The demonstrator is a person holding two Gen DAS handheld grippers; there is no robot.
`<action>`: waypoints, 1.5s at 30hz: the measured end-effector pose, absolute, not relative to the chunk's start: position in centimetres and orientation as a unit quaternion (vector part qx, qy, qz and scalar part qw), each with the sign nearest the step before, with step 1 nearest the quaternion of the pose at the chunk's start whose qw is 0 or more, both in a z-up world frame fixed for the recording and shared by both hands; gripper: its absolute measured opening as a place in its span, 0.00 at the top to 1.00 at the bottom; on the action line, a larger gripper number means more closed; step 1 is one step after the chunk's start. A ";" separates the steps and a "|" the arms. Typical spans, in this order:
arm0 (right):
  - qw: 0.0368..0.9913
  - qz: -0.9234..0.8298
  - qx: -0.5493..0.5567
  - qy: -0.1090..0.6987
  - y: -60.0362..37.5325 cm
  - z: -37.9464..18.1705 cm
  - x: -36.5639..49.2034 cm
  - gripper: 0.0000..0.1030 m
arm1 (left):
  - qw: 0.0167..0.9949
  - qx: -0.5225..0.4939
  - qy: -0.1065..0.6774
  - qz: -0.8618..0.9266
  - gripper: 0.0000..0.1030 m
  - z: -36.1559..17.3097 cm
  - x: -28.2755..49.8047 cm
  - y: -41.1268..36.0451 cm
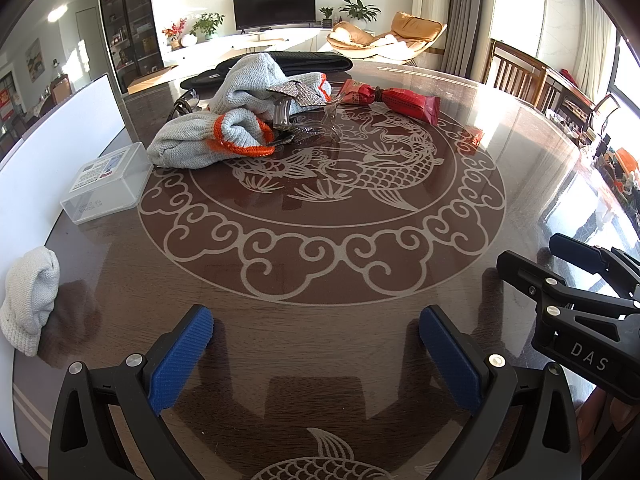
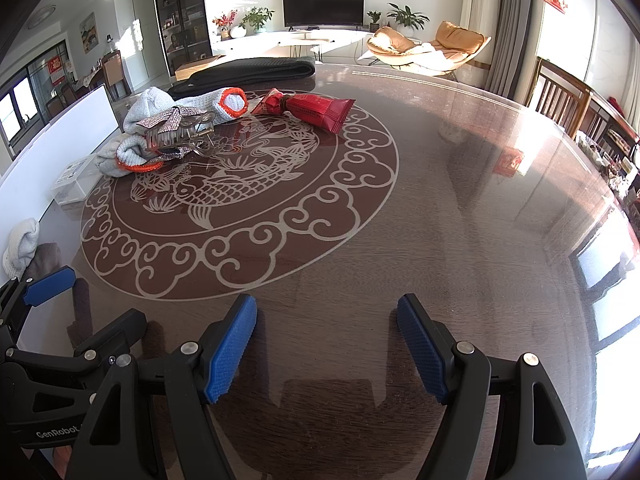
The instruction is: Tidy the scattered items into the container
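Grey knit gloves with orange cuffs (image 1: 224, 136) (image 2: 160, 116) lie in a heap at the far left of the table. A glittery hair claw clip (image 1: 296, 108) (image 2: 176, 128) rests on them. Red snack packets (image 1: 392, 98) (image 2: 308, 108) lie just right of the heap. A clear plastic box (image 1: 106, 182) (image 2: 74, 178) sits at the left edge. My left gripper (image 1: 316, 344) is open and empty over the near table. My right gripper (image 2: 326, 344) is open and empty beside it, and it also shows in the left wrist view (image 1: 576, 276).
A white board (image 1: 52, 140) stands along the table's left edge, with a white knit item (image 1: 28, 304) (image 2: 20, 244) against it. A black folded mat (image 1: 288, 60) (image 2: 252, 66) lies at the far edge. Wooden chairs (image 2: 560, 96) stand to the right.
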State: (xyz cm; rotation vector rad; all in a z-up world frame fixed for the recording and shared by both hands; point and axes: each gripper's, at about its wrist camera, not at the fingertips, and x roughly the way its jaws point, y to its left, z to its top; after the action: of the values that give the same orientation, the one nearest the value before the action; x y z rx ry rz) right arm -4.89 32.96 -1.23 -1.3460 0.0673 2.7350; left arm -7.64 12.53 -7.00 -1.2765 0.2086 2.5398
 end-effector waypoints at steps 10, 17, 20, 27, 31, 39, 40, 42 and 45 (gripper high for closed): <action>0.046 0.896 -0.441 0.022 33.0 -1.3 -4.9 0.28 | 0.148 -0.440 0.072 0.883 0.00 -7.0 -7.3 12.3; 0.046 0.896 -0.441 0.022 33.0 -1.3 -4.9 0.27 | 0.148 -0.452 0.079 0.876 0.00 -6.9 -6.5 11.6; 0.046 0.896 -0.441 0.023 32.9 -1.3 -4.9 0.27 | 0.111 -0.427 0.117 0.890 0.00 -5.9 -5.4 9.6; 0.045 0.896 -0.441 0.023 32.9 -1.3 -4.9 0.26 | 0.014 -0.368 0.197 0.908 0.00 -2.8 -6.8 2.6; 0.045 0.896 -0.441 0.023 32.9 -1.3 -4.9 0.26 | -0.019 -0.402 0.177 0.898 0.00 -4.6 -10.3 -0.5; 0.046 0.896 -0.441 0.023 32.9 -1.3 -4.9 0.26 | 0.044 -0.438 0.078 0.894 0.00 -5.7 -12.4 -2.3; 0.046 0.896 -0.441 0.023 32.9 -1.3 -5.0 0.26 | 0.081 -0.437 0.065 0.893 0.00 -5.4 -11.9 -1.8; 0.046 0.896 -0.441 0.023 32.9 -1.3 -5.0 0.26 | 0.203 -0.419 0.005 0.885 0.00 -3.6 -10.0 -1.1; 0.046 0.896 -0.441 0.023 32.9 -1.3 -5.0 0.26 | 0.225 -0.379 0.014 0.898 0.00 -1.3 -7.5 -0.6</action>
State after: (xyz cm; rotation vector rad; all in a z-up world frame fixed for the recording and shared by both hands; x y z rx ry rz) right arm -4.97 32.88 -1.31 -1.3463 0.0708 2.7359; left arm -7.46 -0.60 -1.26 -1.0444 0.0377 2.4757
